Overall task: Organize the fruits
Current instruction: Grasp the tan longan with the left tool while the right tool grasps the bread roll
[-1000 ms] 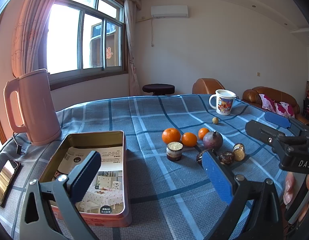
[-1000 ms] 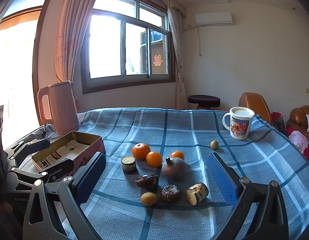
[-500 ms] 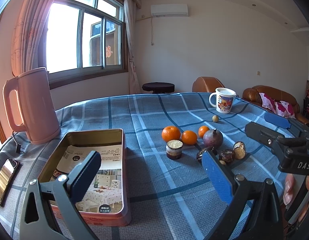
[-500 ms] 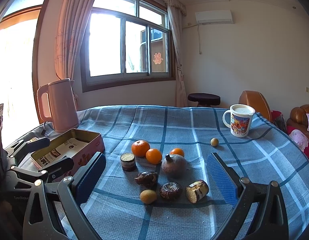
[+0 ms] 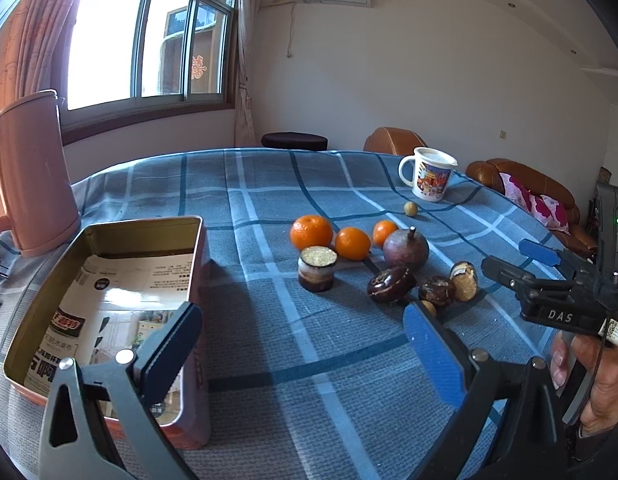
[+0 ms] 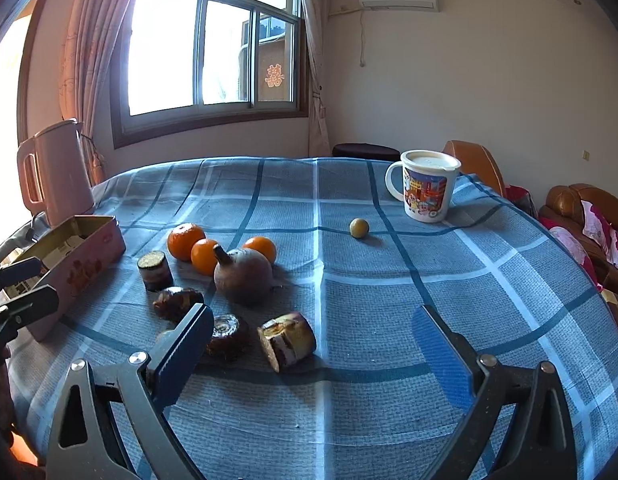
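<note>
Fruits lie in one loose cluster on the bench point(image 6: 389, 280), which is covered by a blue plaid cloth, and the cut piece point(image 6: 287, 340) with its yellow face is the one nearest the right gripper point(image 6: 309, 348). It lies just ahead of those jaws and toward their left pad, with its long axis running slantwise across the line the gripper points along. A dark ridged fruit point(image 6: 229, 334) sits touching or almost touching that left pad, on its inner side. Beyond these stand the round purple fruit with a stem point(image 6: 243, 276), a shrivelled dark fruit point(image 6: 177, 302), a short dark cylinder point(image 6: 155, 270) and three tangerines point(image 6: 185, 240). One small yellow-green fruit point(image 6: 359, 227) sits well apart, far ahead of the jaws and near the printed mug point(image 6: 427, 184).

The right jaws stand wide apart, having just closed a little, with nothing pressed between the pads.

The left gripper point(image 5: 305, 344) is also spread wide and empty. From it the cluster lies ahead and to the right, while the open tin box point(image 5: 109, 232) sits just beside its left pad. So the right hand point(image 5: 597, 376) is judged nearer the fruit, the left nearer the box. A pink kettle point(image 5: 29, 176) stands behind the box.
</note>
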Demonstrator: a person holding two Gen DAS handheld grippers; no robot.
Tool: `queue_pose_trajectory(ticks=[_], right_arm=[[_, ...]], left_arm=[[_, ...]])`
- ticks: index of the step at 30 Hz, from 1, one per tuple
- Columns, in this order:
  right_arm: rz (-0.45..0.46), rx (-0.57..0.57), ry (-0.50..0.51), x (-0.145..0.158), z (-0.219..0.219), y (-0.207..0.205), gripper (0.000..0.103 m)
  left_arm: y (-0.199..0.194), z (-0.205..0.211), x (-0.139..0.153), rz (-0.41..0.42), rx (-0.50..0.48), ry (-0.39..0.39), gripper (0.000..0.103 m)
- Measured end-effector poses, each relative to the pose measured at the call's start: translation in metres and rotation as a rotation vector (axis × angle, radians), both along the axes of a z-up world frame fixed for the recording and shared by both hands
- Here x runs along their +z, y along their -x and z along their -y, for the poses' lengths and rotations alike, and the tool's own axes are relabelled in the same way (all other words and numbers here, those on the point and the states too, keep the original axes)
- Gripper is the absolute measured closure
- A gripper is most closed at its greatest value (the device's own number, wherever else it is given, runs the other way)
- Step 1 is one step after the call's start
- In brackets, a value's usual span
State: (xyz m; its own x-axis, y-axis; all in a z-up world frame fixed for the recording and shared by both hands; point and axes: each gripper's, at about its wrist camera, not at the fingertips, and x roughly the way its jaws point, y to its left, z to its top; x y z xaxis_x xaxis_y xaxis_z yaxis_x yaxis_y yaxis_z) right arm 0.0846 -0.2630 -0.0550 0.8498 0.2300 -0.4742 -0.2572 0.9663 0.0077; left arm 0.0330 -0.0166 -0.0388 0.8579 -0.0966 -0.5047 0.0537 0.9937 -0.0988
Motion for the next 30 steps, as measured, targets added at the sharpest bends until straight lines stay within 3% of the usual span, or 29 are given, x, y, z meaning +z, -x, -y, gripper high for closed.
queue_pose_trajectory(ticks=[2, 6, 8, 10, 12, 13, 19, 21, 25, 30], right_arm=[[-0.027, 0.030, 0.005, -0.002, -0.001, -0.004, 0.020], [-0.092, 0.079, 0.054, -0.008, -0.008, -0.014, 0.021], [-0.107, 0.076, 0.081, -0.010, -0.011, -0.020, 0.022], [-0.136, 0.093, 0.087, -0.013, -0.012, -0.027, 0.030], [-0.182, 0.116, 0.066, -0.017, -0.012, -0.036, 0.046], [-0.197, 0.130, 0.054, -0.018, -0.011, -0.037, 0.047], [-0.257, 0.185, 0.052, -0.025, -0.016, -0.043, 0.049], [-0.273, 0.205, 0.056, -0.027, -0.019, -0.044, 0.062], [-0.282, 0.223, 0.046, -0.027, -0.019, -0.045, 0.065], [-0.250, 0.212, 0.044, -0.024, -0.018, -0.041, 0.066]], left_arm=[[-0.004, 0.004, 0.000, -0.010, -0.016, 0.003, 0.001], [-0.015, 0.015, 0.000, -0.042, -0.059, 0.008, 0.006], [-0.022, 0.023, -0.001, -0.062, -0.088, 0.002, 0.018], [-0.031, 0.034, -0.001, -0.080, -0.119, -0.015, 0.027], [-0.037, 0.044, -0.003, -0.103, -0.144, -0.027, 0.033], [-0.040, 0.049, -0.004, -0.114, -0.159, -0.032, 0.036], [-0.054, 0.071, -0.012, -0.173, -0.221, -0.036, 0.037], [-0.058, 0.076, -0.018, -0.212, -0.252, -0.025, 0.038], [-0.065, 0.083, -0.023, -0.259, -0.281, -0.012, 0.043], [-0.074, 0.089, -0.029, -0.320, -0.307, -0.003, 0.058]])
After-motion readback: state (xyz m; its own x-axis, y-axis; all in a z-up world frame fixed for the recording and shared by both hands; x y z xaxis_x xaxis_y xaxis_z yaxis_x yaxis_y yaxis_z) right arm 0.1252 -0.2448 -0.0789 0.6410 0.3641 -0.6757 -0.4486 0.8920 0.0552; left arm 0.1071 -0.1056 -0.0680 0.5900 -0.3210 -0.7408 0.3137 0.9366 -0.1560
